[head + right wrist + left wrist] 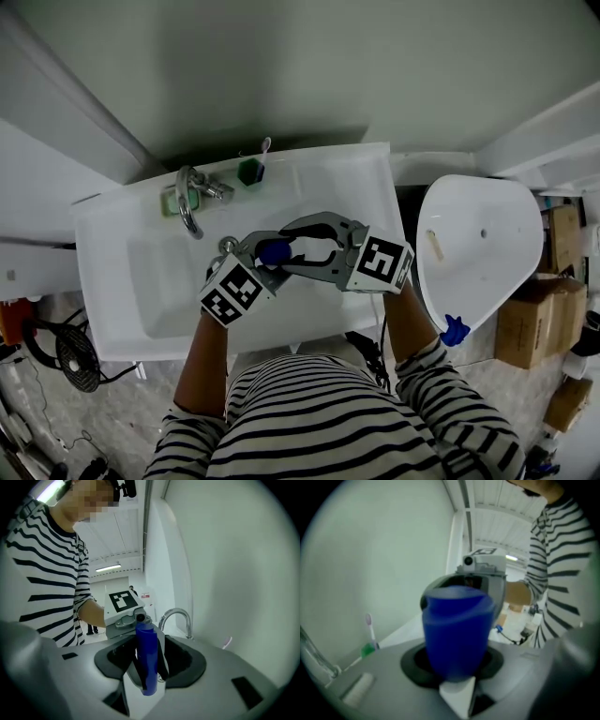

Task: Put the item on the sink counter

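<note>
The step in hand looked like a handover of the blue item (275,251) from one gripper to the other above the basin, just in front of the faucet (192,199) on the person's side, so that it could then go down on the desk (342,183). To do it well, I would judge, one gripper should let go only once the other had a firm pinch, with no twisting between the two while both held on. The bare stretch of desk to the right of the faucet, past the green toothbrush holder (251,171), seemed the easiest landing place. The item should be lowered there until its base touched before any release. A slip at this point would have dropped it into the basin in front of the faucet.

The left gripper (457,677) stood about half spread, its jaws pinching the item's broad lower body. The right gripper (147,670) faced it from the side away from the faucet. Its jaws were partly spread and its pads appeared to press the item's narrow sides, so both grippers held it at once, clear of the desk
</note>
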A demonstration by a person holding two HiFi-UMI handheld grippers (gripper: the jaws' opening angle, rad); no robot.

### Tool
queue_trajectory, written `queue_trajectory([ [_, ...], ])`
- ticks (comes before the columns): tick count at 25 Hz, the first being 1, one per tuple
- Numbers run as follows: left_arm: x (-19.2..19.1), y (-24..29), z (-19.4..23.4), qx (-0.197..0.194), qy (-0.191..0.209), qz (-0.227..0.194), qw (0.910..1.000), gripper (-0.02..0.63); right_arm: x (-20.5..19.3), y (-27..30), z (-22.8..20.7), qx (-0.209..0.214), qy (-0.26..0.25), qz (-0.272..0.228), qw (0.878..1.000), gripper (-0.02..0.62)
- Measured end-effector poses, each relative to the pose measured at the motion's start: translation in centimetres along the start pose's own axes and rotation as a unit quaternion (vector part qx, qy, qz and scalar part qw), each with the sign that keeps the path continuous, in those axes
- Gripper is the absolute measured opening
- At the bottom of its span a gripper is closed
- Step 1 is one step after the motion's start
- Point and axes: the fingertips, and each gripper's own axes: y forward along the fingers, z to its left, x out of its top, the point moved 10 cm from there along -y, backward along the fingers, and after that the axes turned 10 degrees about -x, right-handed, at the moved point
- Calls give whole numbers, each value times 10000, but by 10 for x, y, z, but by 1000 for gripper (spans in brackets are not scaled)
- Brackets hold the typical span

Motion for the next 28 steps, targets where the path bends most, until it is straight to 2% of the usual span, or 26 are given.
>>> queue_trajectory([
  [6, 8, 7, -7, -574, 271, 113, 9979, 137, 5, 2, 6, 403, -119, 187, 9989, 189],
  [13, 13, 10, -10, -847, 394, 175, 9955, 137, 4, 1, 9, 555, -108, 239, 9981, 155],
  [22, 8, 10, -10, -980, 374, 165, 9943, 138, 1, 3, 13, 455, -50, 303, 9985, 150],
  [28, 9, 4, -7, -839, 453, 12, 9954, 140, 6, 5, 13, 332, -158, 214, 9991, 150],
])
